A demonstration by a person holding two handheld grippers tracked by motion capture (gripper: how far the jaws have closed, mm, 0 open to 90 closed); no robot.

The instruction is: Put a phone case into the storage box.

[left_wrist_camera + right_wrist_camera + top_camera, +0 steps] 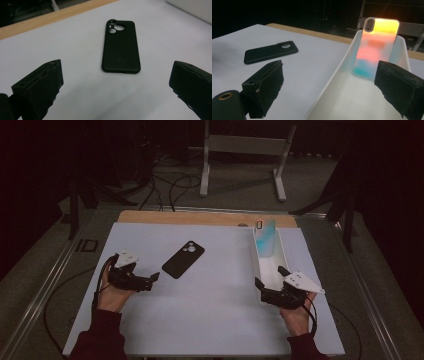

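Now black phone case [183,259] flat, long axis diagonal, camera cutout far-right.

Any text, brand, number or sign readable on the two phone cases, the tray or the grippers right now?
None can be read.
Black phone case: plain back, no print.
Iridescent phone case: colour sheen, no lettering.
White tray: blank wall.
Left gripper and right gripper: no markings legible.
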